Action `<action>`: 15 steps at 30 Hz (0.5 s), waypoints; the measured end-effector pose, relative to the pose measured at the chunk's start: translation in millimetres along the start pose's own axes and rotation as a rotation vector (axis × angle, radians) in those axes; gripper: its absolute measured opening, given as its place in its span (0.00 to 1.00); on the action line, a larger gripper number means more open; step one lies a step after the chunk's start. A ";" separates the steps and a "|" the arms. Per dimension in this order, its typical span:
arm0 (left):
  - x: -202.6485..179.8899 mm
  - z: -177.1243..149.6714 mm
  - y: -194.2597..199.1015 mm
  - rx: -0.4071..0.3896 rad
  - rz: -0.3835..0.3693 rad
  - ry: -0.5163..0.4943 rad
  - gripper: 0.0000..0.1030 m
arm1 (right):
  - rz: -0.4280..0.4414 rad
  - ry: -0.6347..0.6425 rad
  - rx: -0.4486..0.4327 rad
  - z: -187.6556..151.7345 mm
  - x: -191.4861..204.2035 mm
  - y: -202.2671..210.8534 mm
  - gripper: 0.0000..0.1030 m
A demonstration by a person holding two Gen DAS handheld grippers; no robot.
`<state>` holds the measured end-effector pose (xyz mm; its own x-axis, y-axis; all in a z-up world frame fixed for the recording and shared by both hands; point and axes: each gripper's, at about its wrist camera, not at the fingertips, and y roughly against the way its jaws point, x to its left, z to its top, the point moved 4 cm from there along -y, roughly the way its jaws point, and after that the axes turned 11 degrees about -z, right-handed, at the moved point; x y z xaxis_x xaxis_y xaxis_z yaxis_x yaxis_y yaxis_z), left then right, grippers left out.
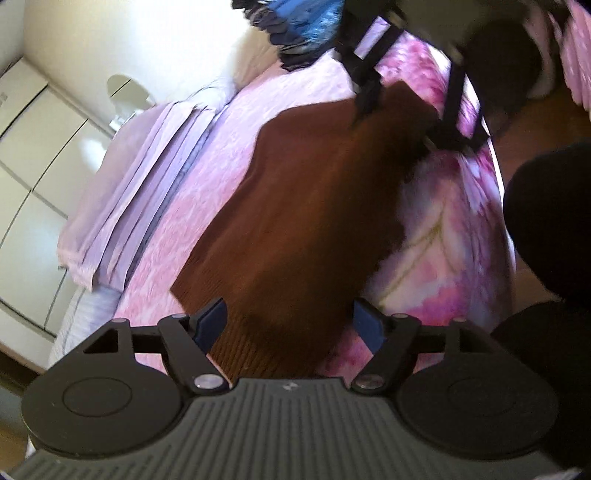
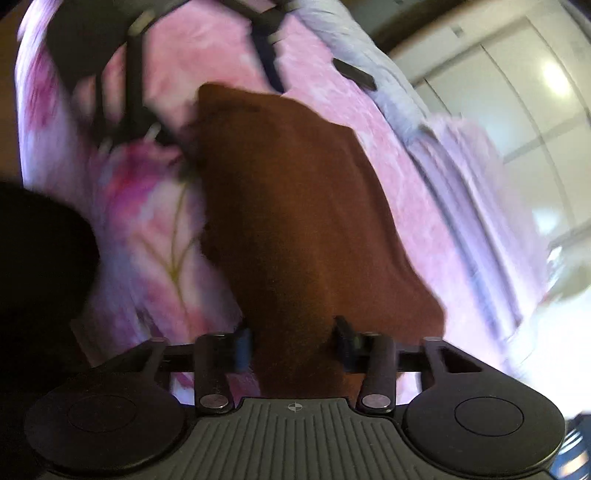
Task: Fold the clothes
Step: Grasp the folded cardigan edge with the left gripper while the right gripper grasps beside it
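A brown ribbed garment (image 1: 306, 218) lies stretched along a pink floral bedspread (image 1: 447, 229). My left gripper (image 1: 291, 325) is open just above the garment's ribbed hem, with its blue-padded fingers (image 1: 212, 319) wide apart. In the left wrist view my right gripper (image 1: 399, 118) sits at the garment's far end, blurred. In the right wrist view the garment (image 2: 295, 206) runs between my right gripper's (image 2: 293, 347) fingers (image 2: 242, 349), which stand part open around it. Whether they pinch it is unclear. The left gripper (image 2: 177, 122) shows blurred at the far end.
A folded lilac cloth (image 1: 136, 199) lies on the bed's left side. A blue patterned cloth (image 1: 295, 26) lies at the far end. White wardrobe doors (image 1: 33, 155) stand beyond the bed. A dark shape (image 1: 546, 229), perhaps the person, is at the right.
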<state>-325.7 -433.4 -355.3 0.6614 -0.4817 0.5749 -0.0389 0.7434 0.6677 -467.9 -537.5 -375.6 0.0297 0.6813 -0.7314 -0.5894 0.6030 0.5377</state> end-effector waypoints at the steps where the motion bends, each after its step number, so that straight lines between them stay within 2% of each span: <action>1: -1.8 0.1 -3.3 0.005 0.002 -0.022 0.70 | 0.012 -0.023 0.001 0.4 -5.8 0.8 0.34; 4: -1.9 1.0 -10.9 0.008 0.020 -0.067 0.70 | 0.041 -0.077 0.008 3.3 -20.9 4.1 0.33; 10: 12.3 -0.3 -23.9 0.050 0.056 -0.087 0.70 | 0.060 -0.106 0.012 10.3 -32.7 7.9 0.33; 15: 19.3 -3.3 -31.7 0.082 0.057 -0.095 0.56 | 0.063 -0.107 0.015 11.3 -31.7 11.0 0.33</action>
<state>-309.2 -464.7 -366.9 0.5828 -0.4844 0.6525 -0.1384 0.7321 0.6670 -466.2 -547.8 -341.8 0.0795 0.7576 -0.6479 -0.5809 0.5634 0.5875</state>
